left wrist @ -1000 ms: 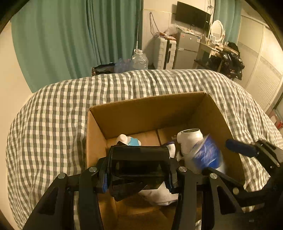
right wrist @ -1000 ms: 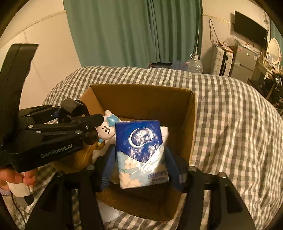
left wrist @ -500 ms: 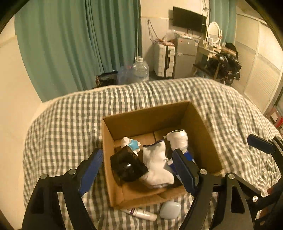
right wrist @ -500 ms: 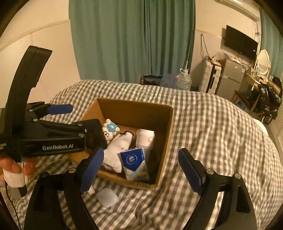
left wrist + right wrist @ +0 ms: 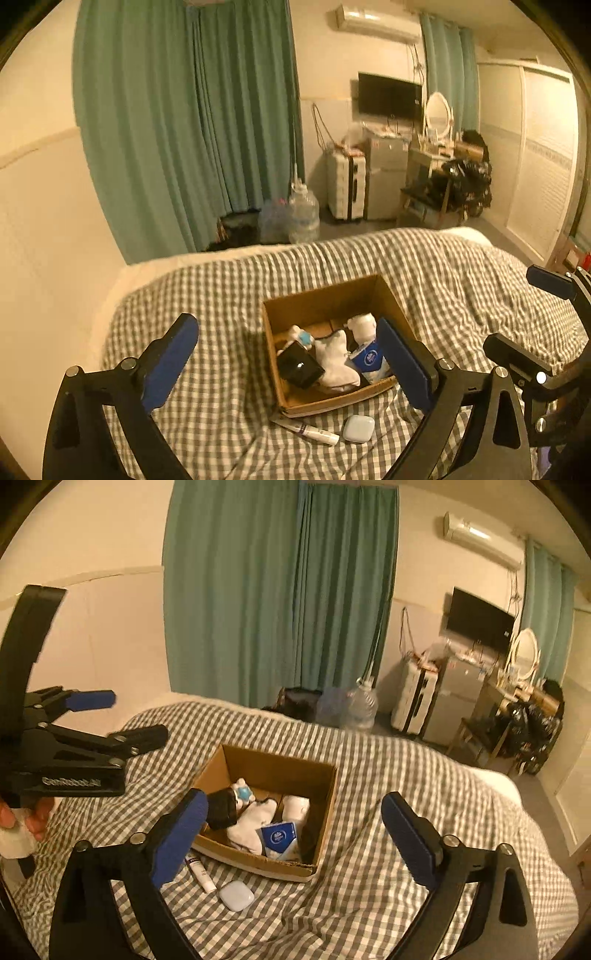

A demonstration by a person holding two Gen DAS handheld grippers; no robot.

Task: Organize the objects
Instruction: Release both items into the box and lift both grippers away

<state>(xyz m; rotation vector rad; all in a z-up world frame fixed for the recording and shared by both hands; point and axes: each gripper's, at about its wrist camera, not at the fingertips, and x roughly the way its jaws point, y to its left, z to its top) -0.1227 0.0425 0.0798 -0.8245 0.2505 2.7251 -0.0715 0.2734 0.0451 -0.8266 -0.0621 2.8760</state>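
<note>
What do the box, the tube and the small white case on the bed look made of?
Box: plain brown corrugated cardboard, matte, its near edge looking raw.
Tube: probably soft plastic, white and smooth with dark print; too small to be sure.
Small white case: likely hard plastic, rounded corners with a slight sheen.
Bed cover: woven checked fabric, creased.

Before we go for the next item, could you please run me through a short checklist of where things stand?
1. Left gripper empty: ok, jaws opening, nothing between them.
2. Right gripper empty: ok, jaws opening, nothing held.
3. Tissue pack inside the cardboard box: ok.
4. Black case inside the box: ok, leaning by the white sock.
5. All items boxed: not ok; the white tube and white earbud case lie on the checked bedspread.
6. Path to those two clear: ok, nothing covers them.
</note>
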